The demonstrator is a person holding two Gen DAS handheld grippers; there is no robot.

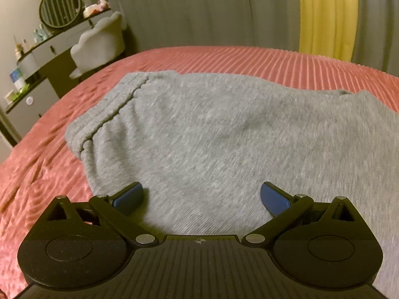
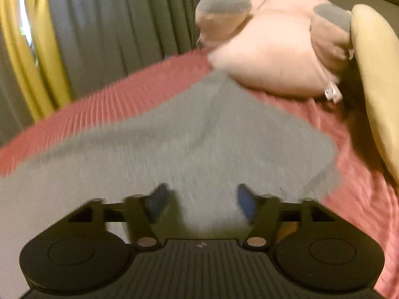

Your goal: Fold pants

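Note:
Grey sweatpants (image 1: 212,129) lie spread on a pink ribbed bedspread (image 1: 49,149), the elastic waistband (image 1: 104,114) at the left end. My left gripper (image 1: 202,196) hovers over the near edge of the cloth with its blue pads wide apart and nothing pinched. In the blurred right wrist view the leg end of the pants (image 2: 199,134) tapers away across the bedspread (image 2: 124,87). My right gripper (image 2: 203,199) sits low over that grey cloth. Its jaws stand apart, and the fabric shows in the gap without the pads pressing on it.
A large pink and grey plush toy (image 2: 269,49) lies just beyond the leg end, beside a yellow pillow (image 2: 379,87). Grey and yellow curtains (image 1: 326,17) hang behind the bed. A vanity desk (image 1: 37,69) and a padded chair (image 1: 99,44) stand off the bed's left side.

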